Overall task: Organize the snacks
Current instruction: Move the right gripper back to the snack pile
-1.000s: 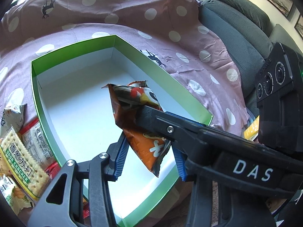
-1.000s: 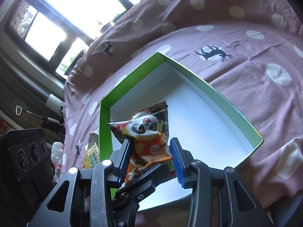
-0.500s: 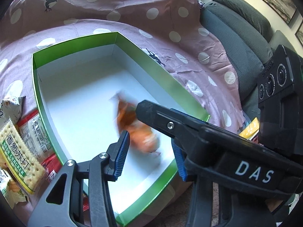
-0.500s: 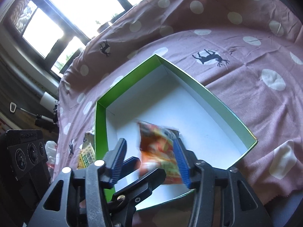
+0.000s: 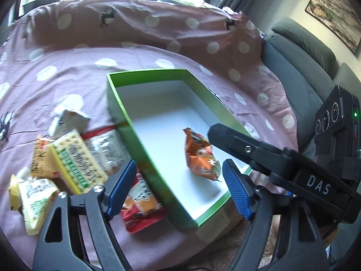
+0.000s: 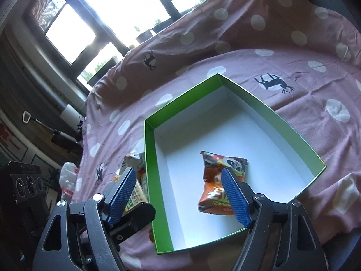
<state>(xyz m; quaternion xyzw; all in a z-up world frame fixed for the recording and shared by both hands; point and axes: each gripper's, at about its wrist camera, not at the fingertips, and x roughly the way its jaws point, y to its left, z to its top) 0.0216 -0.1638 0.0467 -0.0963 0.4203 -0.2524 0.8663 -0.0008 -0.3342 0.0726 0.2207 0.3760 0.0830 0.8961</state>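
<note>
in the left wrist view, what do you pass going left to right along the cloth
pale yellow snack packet → yellow-green soda cracker pack → red snack packet → green cardboard box with white inside → orange panda snack bag inside it

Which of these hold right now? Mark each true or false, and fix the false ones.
1. The orange snack bag lies inside the green box. True.
2. The right gripper is clamped on the bag. False: its jaws are open and empty.
3. The cracker packet is in the box. False: it lies on the cloth beside the box.
4. The left gripper holds nothing. True.
</note>
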